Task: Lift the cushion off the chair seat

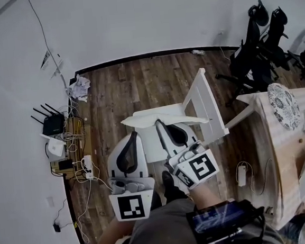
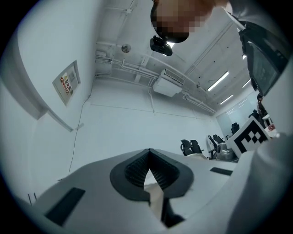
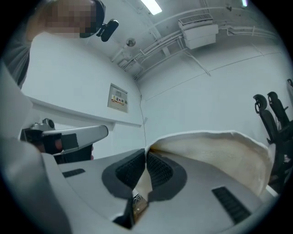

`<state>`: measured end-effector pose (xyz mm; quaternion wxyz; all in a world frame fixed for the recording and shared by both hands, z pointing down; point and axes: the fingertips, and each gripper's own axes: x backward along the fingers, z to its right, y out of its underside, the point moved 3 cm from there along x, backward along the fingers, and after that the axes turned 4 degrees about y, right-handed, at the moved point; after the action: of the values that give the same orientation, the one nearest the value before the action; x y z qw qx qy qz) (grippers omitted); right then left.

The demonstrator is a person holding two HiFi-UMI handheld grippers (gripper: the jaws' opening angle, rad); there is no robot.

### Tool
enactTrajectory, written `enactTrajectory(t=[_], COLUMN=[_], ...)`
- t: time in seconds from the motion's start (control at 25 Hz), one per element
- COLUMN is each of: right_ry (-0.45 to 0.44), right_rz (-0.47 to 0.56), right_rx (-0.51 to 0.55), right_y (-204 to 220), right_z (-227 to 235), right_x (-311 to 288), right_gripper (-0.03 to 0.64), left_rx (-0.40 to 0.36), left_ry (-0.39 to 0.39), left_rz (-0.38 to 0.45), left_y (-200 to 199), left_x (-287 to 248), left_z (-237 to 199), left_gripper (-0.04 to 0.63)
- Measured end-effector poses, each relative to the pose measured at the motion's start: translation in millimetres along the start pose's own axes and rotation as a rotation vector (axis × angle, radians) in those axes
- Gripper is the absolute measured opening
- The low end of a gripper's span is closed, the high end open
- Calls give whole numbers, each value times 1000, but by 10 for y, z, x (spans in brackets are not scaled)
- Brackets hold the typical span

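The flat cream fabric cushion is held in the air above the seat of the white wooden slat-back chair, roughly level and spanning the seat from its left edge to the backrest. The chair stands on the brown plank floor, just beside the left edge of the light wooden table.

The left gripper is clenched on the cushion's near edge at its left end. In the left gripper view its jaws meet at the tips, with a thin strip of cushion pinched between the ribbed black pads.

The right gripper is clenched on the same near edge, further toward the backrest. In the right gripper view its jaws are pressed together on the cushion, which arches away to the right of the pads.

A round patterned plate lies near the table's far edge. Black office chairs stand by the white wall.
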<state>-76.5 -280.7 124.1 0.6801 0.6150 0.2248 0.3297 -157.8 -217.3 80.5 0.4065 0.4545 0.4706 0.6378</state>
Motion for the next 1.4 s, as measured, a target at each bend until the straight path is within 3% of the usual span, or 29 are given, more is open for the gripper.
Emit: enactTrajectory(t=[0.6, 1.0, 1.4], right_ry=[-17, -15, 6], right_rz=[152, 169, 152], right_rx=[125, 185, 219], right_y=[-1048, -1217, -1102], right_z=[-343, -497, -525], right_x=[170, 287, 313], right_gripper=[17, 17, 17], left_rx=[-65, -64, -52], left_ry=[-67, -93, -136], left_rz=[71, 81, 52], left_y=[-704, -810, -723], left_x=[20, 103, 142], left_z=[-138, -156, -259], left_gripper=[6, 6, 6])
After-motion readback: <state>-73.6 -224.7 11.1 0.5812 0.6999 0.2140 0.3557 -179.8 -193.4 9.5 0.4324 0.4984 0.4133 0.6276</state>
